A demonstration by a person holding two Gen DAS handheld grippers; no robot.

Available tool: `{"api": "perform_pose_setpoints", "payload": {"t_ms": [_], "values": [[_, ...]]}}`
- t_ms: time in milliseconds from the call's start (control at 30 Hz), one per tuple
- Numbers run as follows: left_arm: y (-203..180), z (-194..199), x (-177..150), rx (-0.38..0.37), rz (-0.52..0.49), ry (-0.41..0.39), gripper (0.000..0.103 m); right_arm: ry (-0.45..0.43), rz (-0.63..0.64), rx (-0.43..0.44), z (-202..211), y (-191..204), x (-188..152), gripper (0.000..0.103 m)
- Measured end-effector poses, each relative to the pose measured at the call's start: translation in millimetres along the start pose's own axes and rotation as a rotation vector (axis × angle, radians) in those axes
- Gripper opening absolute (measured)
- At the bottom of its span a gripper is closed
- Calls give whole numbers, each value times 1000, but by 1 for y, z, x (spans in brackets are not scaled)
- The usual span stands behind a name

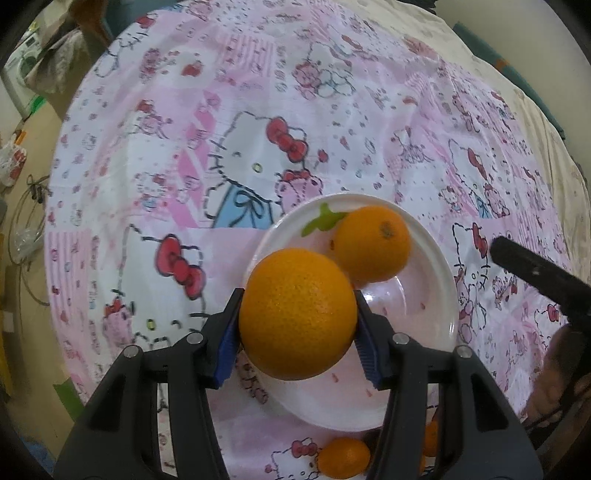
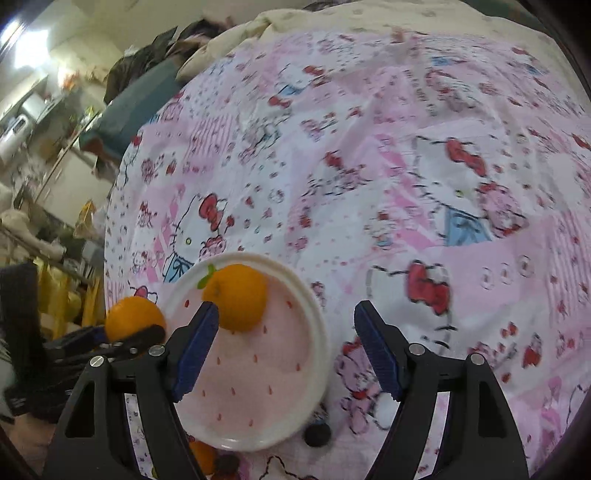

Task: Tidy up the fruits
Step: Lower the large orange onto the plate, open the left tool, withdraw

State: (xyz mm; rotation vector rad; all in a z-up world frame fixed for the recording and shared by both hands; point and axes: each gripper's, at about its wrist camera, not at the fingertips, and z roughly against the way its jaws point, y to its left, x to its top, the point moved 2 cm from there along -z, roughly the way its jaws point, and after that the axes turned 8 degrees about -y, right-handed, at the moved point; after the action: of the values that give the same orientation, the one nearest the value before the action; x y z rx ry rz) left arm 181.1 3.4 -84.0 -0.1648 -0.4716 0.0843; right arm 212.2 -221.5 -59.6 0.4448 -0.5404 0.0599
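Bright even light, fisheye warping, motion blur

Your work surface is a bed covered by a pink-and-white cartoon-cat printed cotton sheet [image 1: 258,122], which spreads almost to every edge of both wrist views. A cream quilt [image 2: 314,18] lies bunched along the bed's far edge. Directly on the sheet, toward the near edge, you have a round white plastic plate with a pink strawberry-print centre [image 1: 439,266]. A small orange citrus fruit [image 1: 343,458] lies on the sheet just beside the plate's near rim, and a small dark round fruit [image 2: 317,434] lies there too, apparently touching the rim.
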Motion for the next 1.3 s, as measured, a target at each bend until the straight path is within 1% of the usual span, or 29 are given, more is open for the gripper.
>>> {"api": "perform_pose_setpoints", "payload": {"t_ms": [133,267,400,667,833,867,933,967,1000,1033,1067,1200,1300], "values": [[-8,-15,1,-6,-7,23,51,-10,-10,-7,12,-8,0,79],[-17,-31,-1,2,-39,45,50,-18,-5,-15,24,-12,-2,79],[-19,-43,3,-3,-37,47,51,-20,8,-20,33,-14,-3,79],[-22,-48,5,11,-35,44,52,-41,21,-39,48,-18,-5,79],[-23,-49,5,25,-46,59,54,-41,28,-54,52,-19,-7,79],[-22,-49,5,24,-43,60,57,-40,33,-56,52,-18,-8,79],[-24,-47,4,25,-57,62,71,-33,45,-55,52,-15,-10,79],[-26,-45,3,23,-69,55,77,-29,49,-53,52,-14,-11,79],[-29,-43,3,27,-78,45,88,-27,51,-54,52,-13,-12,79],[-31,-39,3,40,-87,29,93,-25,53,-55,52,-13,-13,79],[-31,-35,3,52,-91,10,93,-23,55,-59,52,-14,-14,79],[-29,-21,5,47,-72,-27,93,-26,45,-76,52,-18,-15,79],[-23,-9,5,65,-61,-61,93,-24,30,-85,53,-22,-16,79]]}}
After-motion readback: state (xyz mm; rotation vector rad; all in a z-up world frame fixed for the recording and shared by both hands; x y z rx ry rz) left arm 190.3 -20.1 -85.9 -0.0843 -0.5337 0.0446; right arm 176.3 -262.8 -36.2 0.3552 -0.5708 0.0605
